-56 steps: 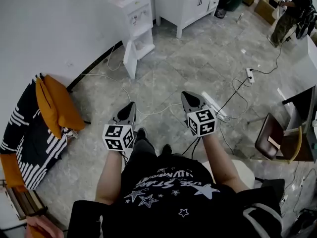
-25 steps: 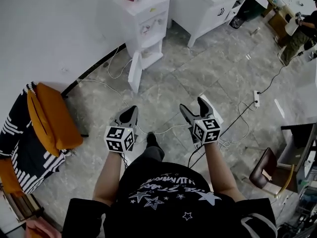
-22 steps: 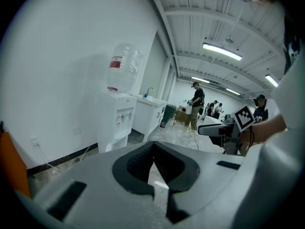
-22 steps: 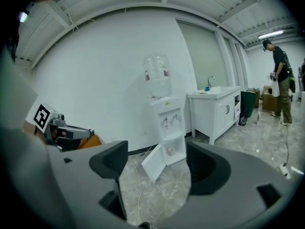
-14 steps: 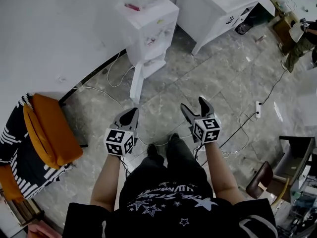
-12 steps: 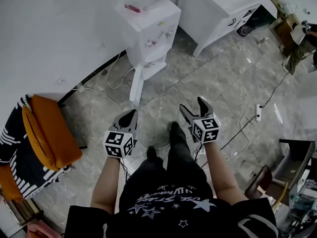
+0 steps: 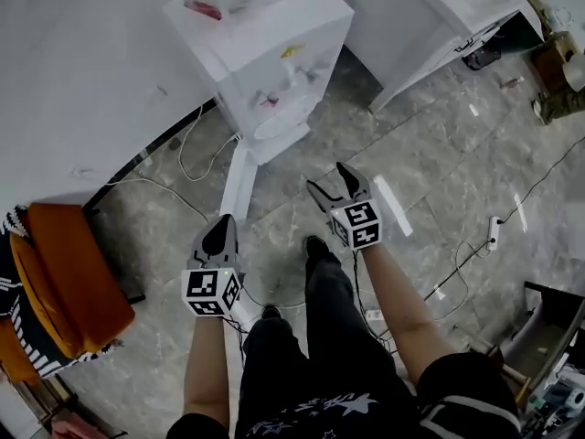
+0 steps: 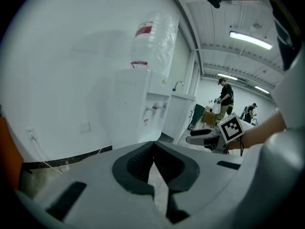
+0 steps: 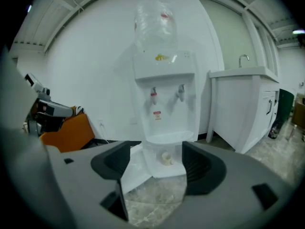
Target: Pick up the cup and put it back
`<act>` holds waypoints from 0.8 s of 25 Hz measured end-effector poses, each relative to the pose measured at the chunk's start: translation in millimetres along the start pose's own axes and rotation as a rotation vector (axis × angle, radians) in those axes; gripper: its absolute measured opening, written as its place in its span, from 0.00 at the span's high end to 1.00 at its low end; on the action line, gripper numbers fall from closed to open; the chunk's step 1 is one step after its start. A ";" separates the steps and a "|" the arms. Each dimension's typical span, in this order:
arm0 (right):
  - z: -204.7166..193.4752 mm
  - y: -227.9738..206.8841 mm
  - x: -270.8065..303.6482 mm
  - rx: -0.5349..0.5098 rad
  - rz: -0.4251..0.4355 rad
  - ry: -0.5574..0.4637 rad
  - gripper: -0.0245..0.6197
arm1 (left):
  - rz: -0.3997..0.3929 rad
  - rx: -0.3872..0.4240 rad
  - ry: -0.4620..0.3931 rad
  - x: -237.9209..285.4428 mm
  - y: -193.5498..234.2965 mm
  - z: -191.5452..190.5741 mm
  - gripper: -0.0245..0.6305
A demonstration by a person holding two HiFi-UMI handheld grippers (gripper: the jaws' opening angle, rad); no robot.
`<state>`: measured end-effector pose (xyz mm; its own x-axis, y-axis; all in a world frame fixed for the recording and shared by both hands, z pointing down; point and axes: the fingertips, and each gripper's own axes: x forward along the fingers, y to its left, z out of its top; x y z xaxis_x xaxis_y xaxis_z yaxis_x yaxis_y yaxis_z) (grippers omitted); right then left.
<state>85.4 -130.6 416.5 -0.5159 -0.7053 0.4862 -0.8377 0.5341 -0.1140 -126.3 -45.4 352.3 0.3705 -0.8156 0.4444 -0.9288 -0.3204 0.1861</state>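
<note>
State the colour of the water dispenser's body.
The water dispenser is white; the right gripper view shows it best, facing its front.

One water cooler [image 7: 265, 62] at the top middle, with one big bottle [image 9: 155, 20] and two taps [image 9: 153, 95]. One small cup [image 9: 166, 157] low inside it. One white cabinet [image 7: 430, 16], upper right. One orange seat [image 7: 69, 282], left edge. One plug strip [image 7: 496, 232], right edge. Two people [image 8: 225, 93] far off, right side of the left gripper view.
</note>
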 end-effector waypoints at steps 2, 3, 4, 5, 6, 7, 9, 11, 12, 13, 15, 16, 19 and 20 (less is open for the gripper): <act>-20.9 -18.3 35.0 -0.012 0.023 0.001 0.45 | -0.007 0.014 -0.014 40.0 -0.9 -18.3 0.95; -32.7 -27.0 49.9 -0.008 0.031 -0.002 0.46 | -0.019 0.023 -0.017 58.8 -2.6 -29.6 0.95; -45.5 -35.0 63.8 -0.003 0.038 -0.007 0.48 | -0.031 0.033 -0.020 76.5 -3.9 -42.4 0.95; -59.5 -42.1 77.6 -0.003 0.045 -0.010 0.48 | -0.039 0.040 -0.023 93.0 -3.9 -56.6 0.95; -74.6 -48.6 91.4 -0.014 0.050 -0.009 0.50 | -0.041 0.044 -0.024 108.6 -2.4 -71.9 0.95; -89.8 -55.2 105.4 -0.031 0.055 -0.006 0.52 | -0.038 0.043 -0.026 123.9 0.2 -87.3 0.95; -116.1 -70.5 134.7 -0.065 0.057 -0.009 0.54 | -0.035 0.033 -0.032 154.5 6.2 -115.8 0.95; -137.4 -85.8 164.3 -0.088 0.052 -0.020 0.55 | -0.044 0.021 -0.049 182.8 10.7 -138.9 0.95; -146.7 -92.5 178.8 -0.098 0.049 -0.027 0.56 | -0.050 0.019 -0.058 195.9 12.9 -148.6 0.95; -155.4 -98.5 193.1 -0.107 0.045 -0.034 0.57 | -0.055 0.018 -0.065 208.5 15.5 -157.7 0.95; -170.7 -108.6 220.7 -0.119 0.043 -0.053 0.58 | -0.059 0.026 -0.071 233.7 21.6 -175.4 0.95; -178.1 -112.5 233.9 -0.127 0.045 -0.061 0.59 | -0.058 0.030 -0.073 245.9 24.6 -184.2 0.95; -201.2 -119.4 274.0 -0.164 0.071 -0.065 0.61 | -0.050 0.043 -0.077 279.1 33.0 -208.8 0.95; -208.1 -120.6 288.4 -0.177 0.082 -0.065 0.61 | -0.043 0.043 -0.073 288.9 36.3 -216.6 0.95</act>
<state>74.9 -301.4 750.7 -0.5965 -0.6814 0.4240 -0.7505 0.6608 0.0061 -50.9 -188.4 677.2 0.4100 -0.8332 0.3711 -0.9121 -0.3753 0.1650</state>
